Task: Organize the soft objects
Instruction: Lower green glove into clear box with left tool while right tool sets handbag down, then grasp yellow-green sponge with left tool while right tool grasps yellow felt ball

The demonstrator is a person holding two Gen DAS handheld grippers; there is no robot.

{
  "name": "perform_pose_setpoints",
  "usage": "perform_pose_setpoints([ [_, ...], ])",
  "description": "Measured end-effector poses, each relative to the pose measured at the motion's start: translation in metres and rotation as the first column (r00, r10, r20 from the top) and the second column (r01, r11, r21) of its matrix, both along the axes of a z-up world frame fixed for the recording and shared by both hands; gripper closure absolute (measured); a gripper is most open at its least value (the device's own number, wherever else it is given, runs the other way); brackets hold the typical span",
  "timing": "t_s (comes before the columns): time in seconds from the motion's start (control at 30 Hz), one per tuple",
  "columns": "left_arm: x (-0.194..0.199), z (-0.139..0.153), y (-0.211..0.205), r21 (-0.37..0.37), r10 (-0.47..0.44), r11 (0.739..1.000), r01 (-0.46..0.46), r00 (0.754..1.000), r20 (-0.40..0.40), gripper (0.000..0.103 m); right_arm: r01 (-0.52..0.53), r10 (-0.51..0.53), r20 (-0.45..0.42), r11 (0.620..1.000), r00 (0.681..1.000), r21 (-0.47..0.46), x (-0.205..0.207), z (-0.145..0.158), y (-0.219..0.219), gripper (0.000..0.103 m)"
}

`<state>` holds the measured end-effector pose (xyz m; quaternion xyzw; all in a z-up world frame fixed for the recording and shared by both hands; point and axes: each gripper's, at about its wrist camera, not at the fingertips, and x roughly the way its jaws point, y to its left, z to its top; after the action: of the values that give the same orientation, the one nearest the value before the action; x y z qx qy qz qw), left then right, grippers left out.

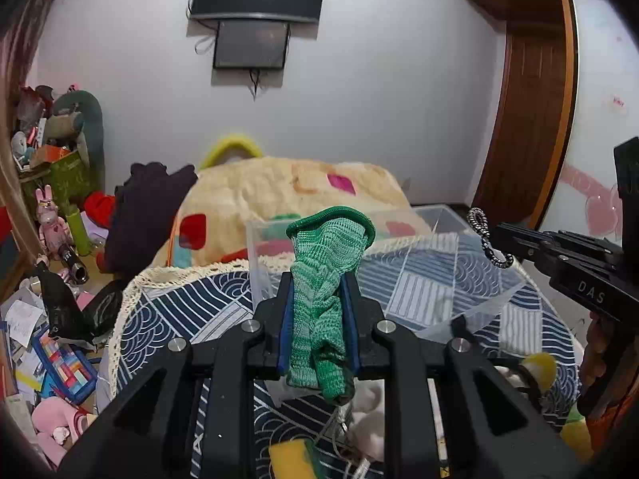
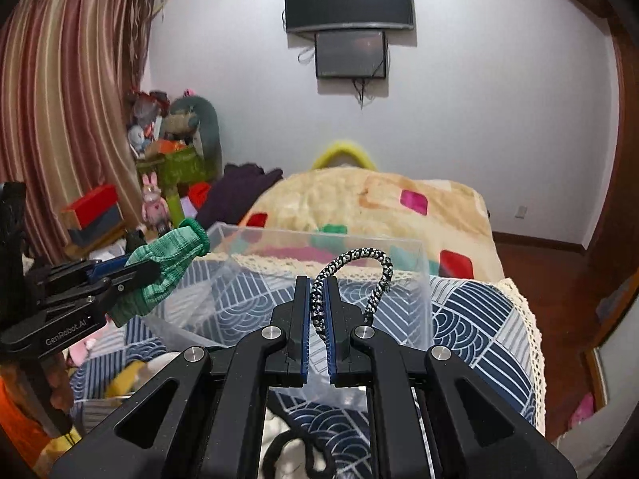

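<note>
Left gripper (image 1: 317,291), lower centre of the left wrist view: black linkage arms converge on two blue-padded fingers (image 1: 285,319), clamped on a green knitted sock (image 1: 319,319) that stands upright between them. In the right wrist view it enters from the left edge, pointing right. Right gripper (image 2: 317,291), lower centre of the right wrist view: blue pads pinch a black-and-white braided cord (image 2: 351,263) that arches to the right. A hand (image 1: 595,351) grips its handle at the right edge of the left wrist view.

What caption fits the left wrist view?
Left gripper clamps a green knit sock before a clear plastic bin; right gripper holds a braided cord.
</note>
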<state>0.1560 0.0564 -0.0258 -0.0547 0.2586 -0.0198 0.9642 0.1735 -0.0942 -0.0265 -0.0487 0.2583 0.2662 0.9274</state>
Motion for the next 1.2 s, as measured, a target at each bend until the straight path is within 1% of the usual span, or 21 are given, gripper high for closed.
perform_pose_setpoints([
  [0.13, 0.019, -0.01, 0.003, -0.023, -0.012, 1.0, 0.01, 0.998, -0.057, 0.081, -0.017, 0.015, -0.065, 0.999, 0.998, -0.035, 0.016, -0.012, 0.009, 0.097],
  [0.23, 0.035, -0.013, 0.004, -0.038, -0.023, 0.999, 0.02, 0.996, -0.088, 0.081, -0.063, 0.057, -0.133, 0.997, 0.989, -0.043, 0.027, -0.023, 0.014, 0.097],
  [0.33, 0.047, -0.015, 0.003, -0.043, -0.033, 0.999, 0.028, 0.993, -0.115, 0.081, -0.065, 0.052, -0.179, 0.996, 0.983, -0.069, 0.036, -0.033, 0.019, 0.097],
  [0.5, 0.056, -0.023, -0.002, -0.015, -0.055, 0.998, 0.053, 0.985, -0.164, 0.081, -0.06, 0.036, -0.205, 0.992, 0.978, -0.109, 0.038, -0.04, 0.022, 0.097],
  [0.63, 0.052, -0.025, -0.009, -0.003, -0.06, 0.998, 0.06, 0.984, -0.166, 0.078, -0.061, 0.036, -0.214, 0.992, 0.976, -0.114, 0.036, -0.036, 0.018, 0.097],
  [0.73, 0.048, -0.023, -0.012, -0.002, -0.07, 0.998, 0.071, 0.984, -0.164, 0.073, -0.06, 0.039, -0.205, 0.993, 0.978, -0.101, 0.032, -0.032, 0.013, 0.096],
  [0.87, 0.036, -0.015, -0.015, -0.004, -0.097, 0.995, 0.097, 0.984, -0.148, 0.069, -0.04, 0.025, -0.171, 0.995, 0.985, -0.09, 0.028, -0.025, 0.005, 0.09],
  [0.93, 0.03, -0.009, -0.016, 0.009, -0.091, 0.996, 0.093, 0.988, -0.128, 0.061, -0.034, 0.022, -0.152, 0.996, 0.988, -0.078, 0.023, -0.019, 0.001, 0.089],
  [1.03, 0.018, 0.004, -0.016, 0.014, -0.082, 0.996, 0.084, 0.993, -0.09, 0.053, -0.027, 0.018, -0.111, 0.997, 0.994, -0.073, 0.014, -0.01, -0.003, 0.079],
  [1.1, 0.008, 0.011, -0.015, 0.02, -0.071, 0.997, 0.072, 0.995, -0.064, 0.05, -0.015, 0.01, -0.064, 0.996, 0.998, -0.082, 0.005, -0.004, -0.004, 0.065],
  [1.17, -0.002, 0.018, -0.014, 0.034, -0.059, 0.998, 0.06, 0.998, -0.038, 0.048, -0.008, 0.006, -0.027, 0.997, 1.0, -0.076, -0.005, 0.002, -0.007, 0.06],
  [1.2, -0.007, 0.02, -0.014, 0.038, -0.058, 0.998, 0.059, 0.998, -0.028, 0.045, -0.004, 0.003, -0.009, 0.998, 1.0, -0.067, -0.01, 0.005, -0.009, 0.058],
])
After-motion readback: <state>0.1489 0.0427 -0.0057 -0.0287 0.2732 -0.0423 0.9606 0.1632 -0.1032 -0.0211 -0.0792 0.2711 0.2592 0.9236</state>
